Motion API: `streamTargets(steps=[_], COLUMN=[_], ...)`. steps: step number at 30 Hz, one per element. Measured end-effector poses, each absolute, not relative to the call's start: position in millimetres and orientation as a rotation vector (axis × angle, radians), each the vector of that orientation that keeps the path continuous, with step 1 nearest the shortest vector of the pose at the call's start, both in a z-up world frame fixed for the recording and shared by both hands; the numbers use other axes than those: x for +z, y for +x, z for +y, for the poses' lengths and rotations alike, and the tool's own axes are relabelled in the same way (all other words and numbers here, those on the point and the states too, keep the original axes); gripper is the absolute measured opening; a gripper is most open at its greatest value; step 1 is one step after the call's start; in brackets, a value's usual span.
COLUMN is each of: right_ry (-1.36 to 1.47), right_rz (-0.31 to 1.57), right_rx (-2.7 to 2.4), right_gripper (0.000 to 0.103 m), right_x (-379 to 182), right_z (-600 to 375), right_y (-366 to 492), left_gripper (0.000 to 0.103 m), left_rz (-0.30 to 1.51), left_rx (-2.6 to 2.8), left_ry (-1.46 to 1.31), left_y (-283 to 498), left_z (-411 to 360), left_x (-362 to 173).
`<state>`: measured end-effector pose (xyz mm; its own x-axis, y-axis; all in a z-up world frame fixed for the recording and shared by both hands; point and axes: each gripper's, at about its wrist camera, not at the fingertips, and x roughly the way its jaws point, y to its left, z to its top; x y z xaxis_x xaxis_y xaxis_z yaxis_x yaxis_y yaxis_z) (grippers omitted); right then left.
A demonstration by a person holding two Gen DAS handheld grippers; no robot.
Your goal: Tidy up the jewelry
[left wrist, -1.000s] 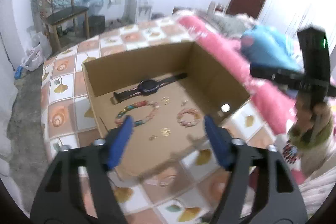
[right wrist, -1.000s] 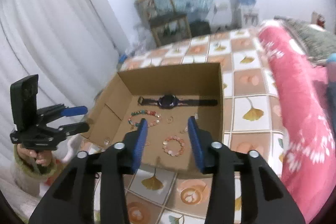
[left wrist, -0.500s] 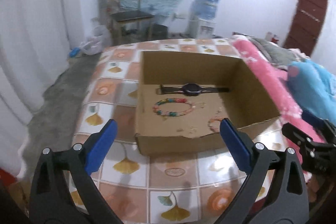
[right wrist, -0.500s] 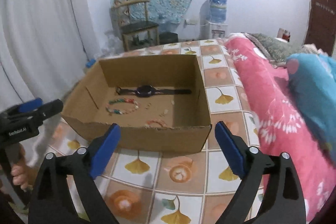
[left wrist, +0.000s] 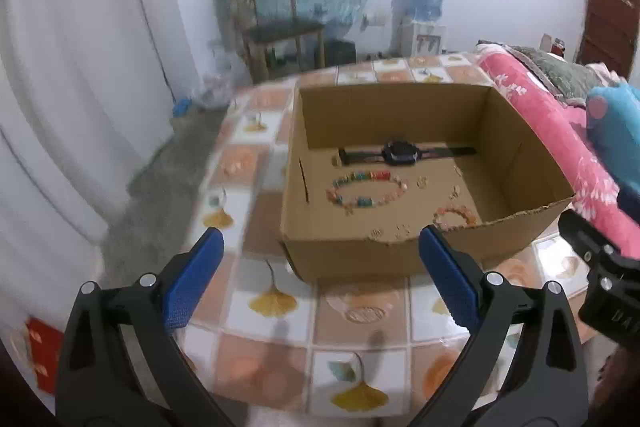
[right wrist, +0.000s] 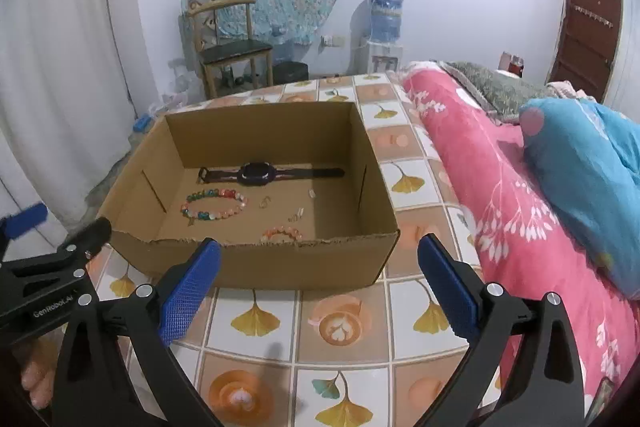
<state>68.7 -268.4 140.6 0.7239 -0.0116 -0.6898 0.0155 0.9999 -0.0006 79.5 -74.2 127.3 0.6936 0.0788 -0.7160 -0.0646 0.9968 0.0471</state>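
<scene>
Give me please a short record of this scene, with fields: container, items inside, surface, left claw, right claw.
container: open cardboard box, torn front edge
items inside: black watch by the back wall; multicoloured bead bracelet; smaller pink bead bracelet near the front; a few tiny pieces, too small to identify
surface: tiled-pattern tablecloth
left claw: open, empty
right claw: open, empty

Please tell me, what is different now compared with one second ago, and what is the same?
Both grippers drew back from above the box to in front of it. The left gripper and right gripper have just been opening, the right more; nothing is between their fingers, nothing was grasped. The watch, the big bracelet and the small bracelet stayed in place.
</scene>
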Motion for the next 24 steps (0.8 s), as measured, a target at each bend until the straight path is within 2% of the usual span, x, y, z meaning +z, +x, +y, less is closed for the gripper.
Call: streamTargets(steps=[24], right_ry=[0.023], right_rz=[0.881], right_rx=[0.028], right_gripper=[0.096], right_x=[122], right_z=[-262], right_y=[75], left_gripper=[0.095], left_rz=[0.859], left_rx=[0.082], left_ry=[-0.025], left_y=[82], left_z=[-72], left_x=[119])
